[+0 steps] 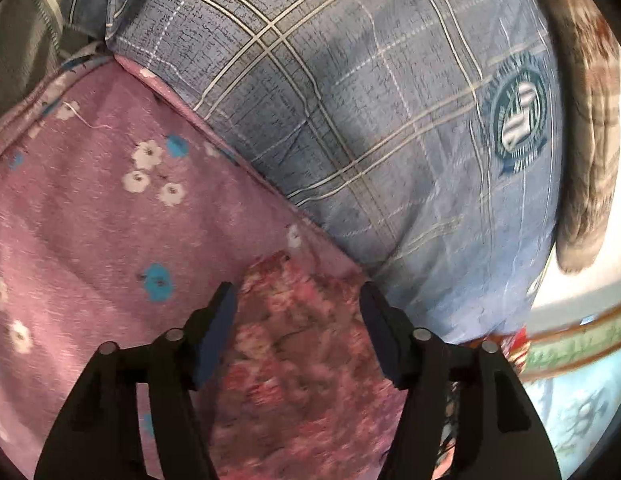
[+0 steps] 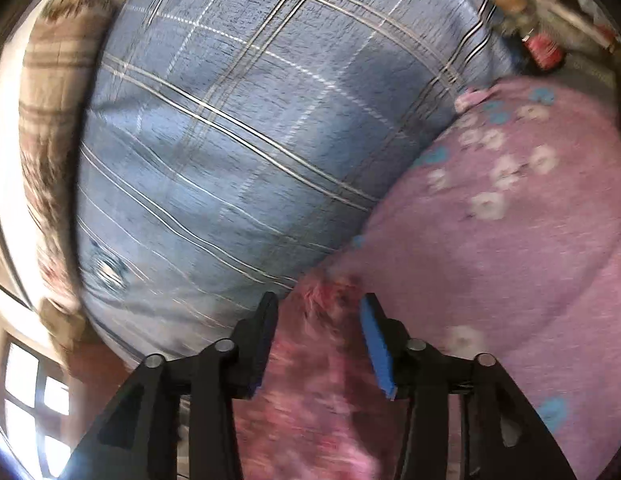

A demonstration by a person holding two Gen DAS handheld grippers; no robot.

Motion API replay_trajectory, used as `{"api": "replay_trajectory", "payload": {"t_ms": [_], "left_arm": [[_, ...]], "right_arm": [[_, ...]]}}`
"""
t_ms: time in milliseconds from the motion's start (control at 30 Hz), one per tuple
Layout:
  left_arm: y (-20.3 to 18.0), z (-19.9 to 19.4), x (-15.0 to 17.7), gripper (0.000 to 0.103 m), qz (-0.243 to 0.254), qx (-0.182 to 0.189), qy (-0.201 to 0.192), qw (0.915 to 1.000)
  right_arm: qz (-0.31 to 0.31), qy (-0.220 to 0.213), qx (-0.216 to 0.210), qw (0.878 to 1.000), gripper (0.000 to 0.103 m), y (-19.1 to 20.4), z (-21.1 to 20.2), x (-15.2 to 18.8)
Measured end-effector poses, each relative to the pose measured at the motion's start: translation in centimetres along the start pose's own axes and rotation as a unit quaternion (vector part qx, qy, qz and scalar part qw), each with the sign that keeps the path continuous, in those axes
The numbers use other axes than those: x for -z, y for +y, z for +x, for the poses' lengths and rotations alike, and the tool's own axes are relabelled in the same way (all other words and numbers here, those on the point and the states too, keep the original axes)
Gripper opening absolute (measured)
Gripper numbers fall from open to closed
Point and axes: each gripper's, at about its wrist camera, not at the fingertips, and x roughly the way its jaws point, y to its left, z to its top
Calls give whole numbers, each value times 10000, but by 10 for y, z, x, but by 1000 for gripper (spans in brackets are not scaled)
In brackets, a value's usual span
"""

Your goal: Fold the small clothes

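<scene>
your left gripper [image 1: 296,300] and right gripper [image 2: 320,312] both hang released, the floral cloth [image 1: 302,360] straight ahead between their fingers.

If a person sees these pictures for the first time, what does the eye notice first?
First comes the big blue plaid pillow filling the upper part of both views. Next is the pink flowered sheet beside it. The reddish floral garment lies between the open fingers of the left gripper and the right gripper.

Left gripper [image 1: 296,320]: hanging with jaws apart over red floral garment [image 1: 302,360].
Garment: lying on pink flowered sheet [image 1: 90,208], beside blue plaid pillow [image 1: 350,120].
</scene>
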Motion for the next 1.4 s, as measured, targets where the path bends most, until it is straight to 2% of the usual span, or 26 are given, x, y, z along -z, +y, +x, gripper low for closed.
{"api": "replay_trajectory", "payload": {"t_ms": [67, 167, 333, 367, 400, 433, 467, 533, 600, 667, 733, 800, 867, 900, 967, 1067, 1133, 1167, 1200, 1233, 1267, 1333, 1400], "left_arm": [[5, 9, 8, 63, 114, -31, 201, 9997], [4, 33, 21, 69, 232, -153, 593, 9979], [-8, 62, 27, 67, 374, -260, 763, 9960], [-15, 64, 26, 52, 474, -325, 702, 9959], [-23, 63, 27, 16, 709, -468, 575, 9947], [-32, 61, 26, 2, 918, -621, 452, 9928], [-39, 58, 27, 3, 1032, -654, 315, 9920], [-48, 42, 23, 3, 1140, -529, -153, 9920], [-57, 36, 16, 3, 1174, -358, -348, 9918], [-63, 43, 10, 3, 1270, -509, -488, 9894], [-60, 65, 2, 3, 1243, -842, -450, 9876], [-47, 89, -5, 3, 1063, -1130, -303, 9874], [-29, 111, -9, 3, 765, -1291, 41, 9887], [-22, 113, -9, 3, 663, -1235, 89, 9901], [-22, 101, -8, 4, 641, -1076, 27, 9921], [-29, 78, -1, 5, 858, -1182, -31, 9893], [-28, 55, 11, 11, 1090, -1078, 43, 9882], [-30, 45, 23, 20, 1216, -1031, 102, 9872], [-31, 35, 36, 35, 1312, -991, 147, 9863], [-32, 29, 47, 42, 1373, -960, 178, 9857], [-33, 21, 65, 48, 1447, -897, 213, 9852], [-30, 11, 86, 52, 1477, -711, 298, 9860], [-20, 2, 109, 60, 1337, -399, 410, 9894]], "right_arm": [[-10, 124, 121, 9998, 47, -5, 3, 2], [-60, 363, 188, 9991, 49, 2, 23, 6], [-920, 615, 816, 9905, 50, 42, 73, 16], [-1083, 586, 952, 9878, 45, 47, 77, 18], [-1324, 627, 1113, 9829, 18, 54, 83, 21], [-1582, 704, 1178, 9778, 4, 62, 86, 22], [-1798, 558, 1182, 9750, 4, 72, 81, 22], [-1892, 187, 742, 9790, 3, 86, 64, 17], [-1746, -216, 313, 9839, 3, 92, 45, 6], [-1515, -417, 197, 9874, 3, 90, 42, -5], [-1275, -378, 422, 9902, 3, 76, 54, -13], [-1082, -150, 805, 9908, 4, 58, 76, -17], [-916, 266, 1158, 9887, 4, 39, 99, -16], [-838, 480, 1307, 9867, 6, 30, 107, -14], [-732, 504, 1253, 9881, 9, 22, 101, -11], [-790, 357, 921, 9920, 11, 22, 68, -5], [-907, 391, 846, 9915, 19, 20, 41, 5], [-958, 399, 842, 9910, 24, 16, 30, 11], [-1013, 431, 890, 9899, 33, 13, 18, 21], [-1024, 456, 907, 9895, 38, 13, 10, 27], [-1021, 497, 873, 9897, 38, 10, 2, 37], [-963, 624, 764, 9905, 39, -2, -12, 57], [-903, 725, 574, 9916, 40, -10, -19, 74]]}}
